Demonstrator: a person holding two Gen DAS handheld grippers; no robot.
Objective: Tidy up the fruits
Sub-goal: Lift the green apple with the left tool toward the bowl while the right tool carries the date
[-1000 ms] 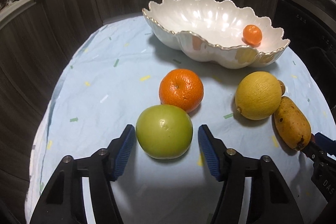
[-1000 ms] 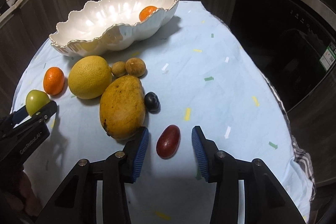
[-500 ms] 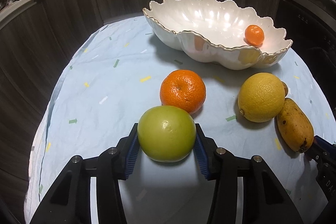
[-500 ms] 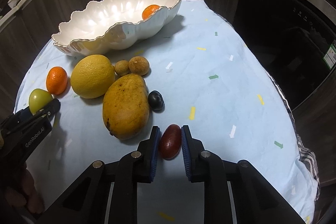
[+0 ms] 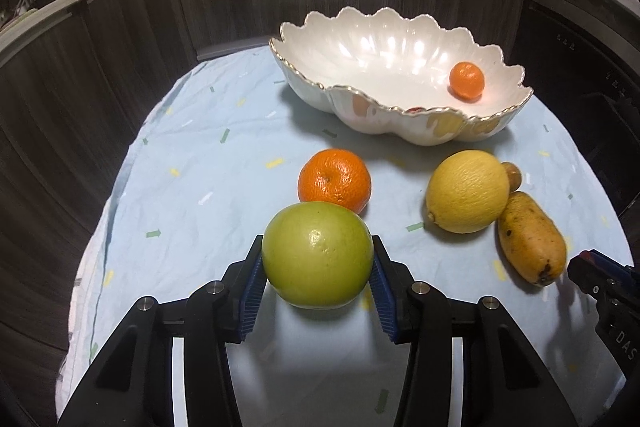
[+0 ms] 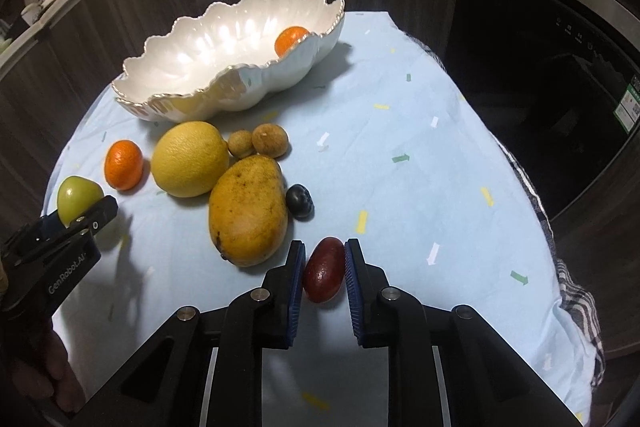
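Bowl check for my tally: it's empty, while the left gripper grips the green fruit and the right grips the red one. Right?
Not empty: the left wrist view shows a small orange in the bowl. The left gripper does grip the green fruit, the right gripper the red fruit.

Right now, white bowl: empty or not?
Not empty. The white bowl holds one small orange near its right end; a red sliver shows behind the near rim, unidentifiable.

My left gripper [image 5: 318, 279] sits low in the middle of its frame, both blue pads pressed on the sides of a green fruit [image 5: 318, 255]. My right gripper [image 6: 325, 279] is likewise low centre, pads clamped on a red fruit [image 6: 324, 271]. Its tip also pokes in at the left view's lower right edge.
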